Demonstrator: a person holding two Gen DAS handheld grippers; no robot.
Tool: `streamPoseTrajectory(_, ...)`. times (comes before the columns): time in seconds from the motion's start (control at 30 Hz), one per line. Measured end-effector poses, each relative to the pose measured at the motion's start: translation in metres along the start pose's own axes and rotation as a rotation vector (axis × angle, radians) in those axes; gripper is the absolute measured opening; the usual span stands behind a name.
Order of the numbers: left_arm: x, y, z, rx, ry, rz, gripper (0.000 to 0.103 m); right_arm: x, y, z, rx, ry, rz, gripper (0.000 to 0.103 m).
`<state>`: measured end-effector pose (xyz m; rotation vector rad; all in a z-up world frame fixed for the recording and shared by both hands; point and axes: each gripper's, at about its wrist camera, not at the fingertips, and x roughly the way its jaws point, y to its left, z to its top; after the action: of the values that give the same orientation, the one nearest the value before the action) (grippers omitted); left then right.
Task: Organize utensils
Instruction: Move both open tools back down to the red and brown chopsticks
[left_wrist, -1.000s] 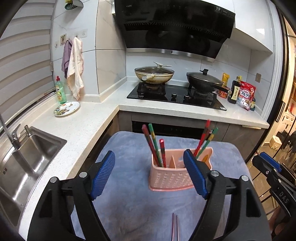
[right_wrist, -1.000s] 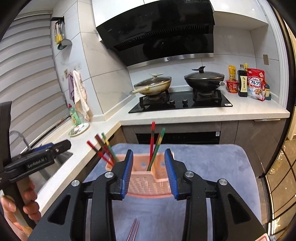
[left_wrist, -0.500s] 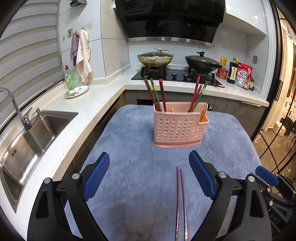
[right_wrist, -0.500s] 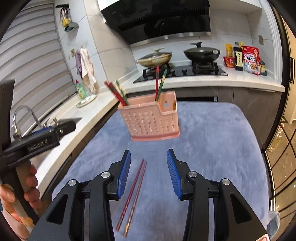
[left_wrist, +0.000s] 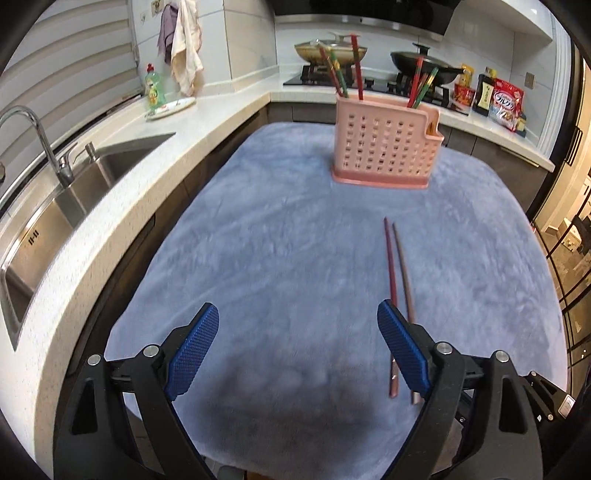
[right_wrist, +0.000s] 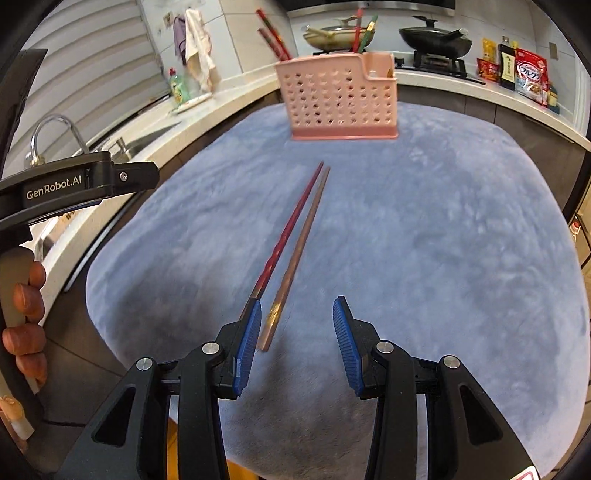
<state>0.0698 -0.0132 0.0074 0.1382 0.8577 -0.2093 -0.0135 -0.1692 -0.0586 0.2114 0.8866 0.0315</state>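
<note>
A pink perforated utensil holder (left_wrist: 384, 147) stands at the far side of a blue cloth-covered table (left_wrist: 288, 258); it also shows in the right wrist view (right_wrist: 341, 99). Several red and green chopsticks (left_wrist: 341, 74) stand in it. A red chopstick (right_wrist: 286, 232) and a brown chopstick (right_wrist: 299, 251) lie side by side on the cloth, also in the left wrist view (left_wrist: 390, 273). My right gripper (right_wrist: 295, 332) is open, low over their near ends; the brown one's end lies between its fingers. My left gripper (left_wrist: 297, 350) is open and empty, left of the pair.
A white counter with a steel sink (left_wrist: 55, 206) and tap runs along the left. A stove with two pans (left_wrist: 424, 70) and food packets (left_wrist: 506, 103) are behind the holder. The left gripper's body (right_wrist: 74, 184) shows at the left of the right wrist view.
Both grippers have pulled back from the holder and dropped toward the cloth. The loose pair of chopsticks now lies near the right gripper's fingers. The right gripper has opened wider.
</note>
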Motion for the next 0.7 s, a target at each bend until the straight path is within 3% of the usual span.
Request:
streamPoseTrajectory(0.37, 0.01, 0.016, -0.033, -0.014, 0.064, 0.034, 0.086, 0.027, 0.019, -0.013, -0.02, 0.025, -0.021, 0.037)
streamPoseTrajectory(0.7, 0.017, 0.019, -0.044, -0.01, 0.096, 0.034, 0.086, 0.034, 0.01, -0.019, -0.021, 0.041, -0.049, 0.017)
